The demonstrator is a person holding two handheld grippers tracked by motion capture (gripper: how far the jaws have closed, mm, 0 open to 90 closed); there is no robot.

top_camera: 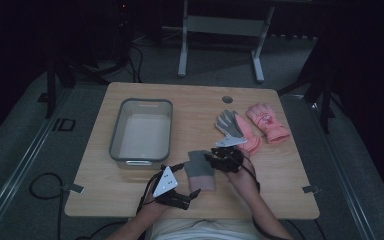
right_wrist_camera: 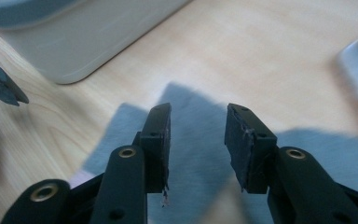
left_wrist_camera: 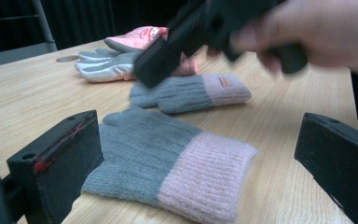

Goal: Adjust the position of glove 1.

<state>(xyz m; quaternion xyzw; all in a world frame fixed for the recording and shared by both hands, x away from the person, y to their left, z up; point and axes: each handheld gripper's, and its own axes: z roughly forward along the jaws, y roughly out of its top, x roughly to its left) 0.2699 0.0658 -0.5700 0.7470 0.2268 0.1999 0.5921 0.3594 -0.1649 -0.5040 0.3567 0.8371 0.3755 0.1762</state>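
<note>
A grey knit glove with a pink cuff [top_camera: 200, 171] [left_wrist_camera: 168, 158] lies flat near the table's front edge. My left gripper [top_camera: 186, 181] [left_wrist_camera: 200, 135] is open wide, one jaw on each side of this glove, pads clear of it. A second grey knit glove with a pink cuff [left_wrist_camera: 191, 92] lies just beyond. My right gripper [top_camera: 221, 156] [right_wrist_camera: 198, 112] hovers over grey knit fabric [right_wrist_camera: 196, 154], partly open, nothing between its pads. In the left gripper view it passes blurred above the second glove, held by a hand [left_wrist_camera: 317, 28].
A grey plastic bin [top_camera: 141, 129] [right_wrist_camera: 74, 42] stands left of centre. At the right lie a grey and white padded glove [top_camera: 228, 124] [left_wrist_camera: 107, 65] and pink padded gloves [top_camera: 267, 121] [left_wrist_camera: 142, 36]. A round hole [top_camera: 227, 99] sits at the table's far edge.
</note>
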